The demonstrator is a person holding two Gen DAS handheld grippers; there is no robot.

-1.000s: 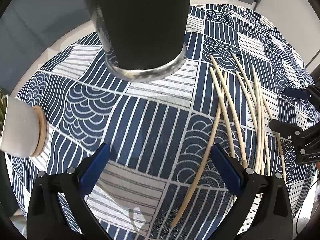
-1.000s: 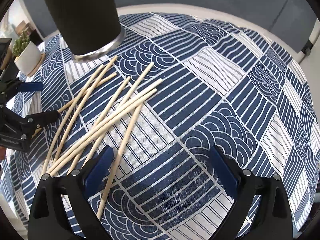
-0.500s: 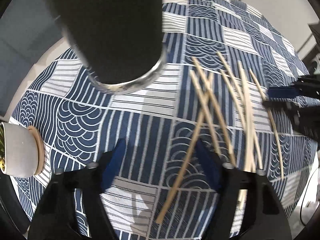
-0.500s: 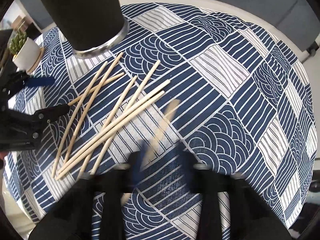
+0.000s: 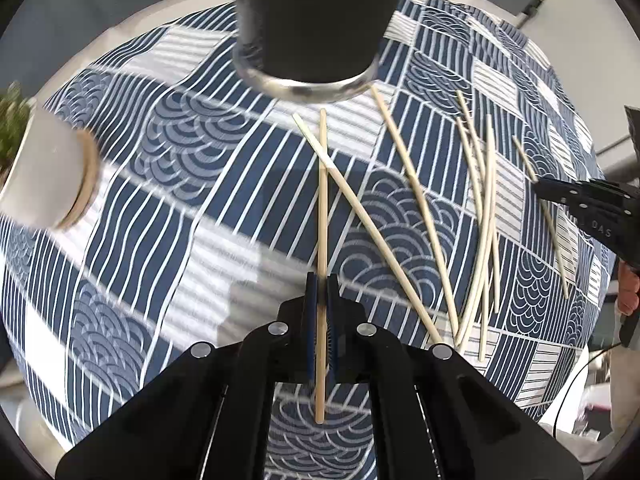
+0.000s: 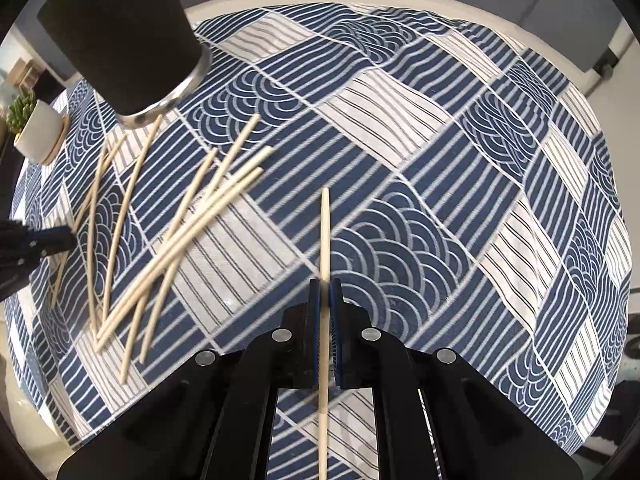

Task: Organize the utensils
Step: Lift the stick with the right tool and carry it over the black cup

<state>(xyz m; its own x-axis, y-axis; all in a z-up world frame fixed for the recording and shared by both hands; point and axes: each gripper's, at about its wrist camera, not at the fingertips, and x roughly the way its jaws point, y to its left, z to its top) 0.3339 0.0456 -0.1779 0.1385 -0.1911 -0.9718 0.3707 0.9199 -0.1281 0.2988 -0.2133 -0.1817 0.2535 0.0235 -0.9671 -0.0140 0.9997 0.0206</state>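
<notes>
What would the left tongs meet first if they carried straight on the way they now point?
Probably the patterned tablecloth: the left tongs, shut on a chopstick, point steeply down at it. Depth is unclear, so that chopstick's tip may touch first.

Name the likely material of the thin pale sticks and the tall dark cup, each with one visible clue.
Thin pale sticks: likely bamboo or wood; matte cream-tan, unpainted, tapered.
Tall dark cup: matte black wall, material unclear; its shiny silver base ring looks like metal.
</notes>
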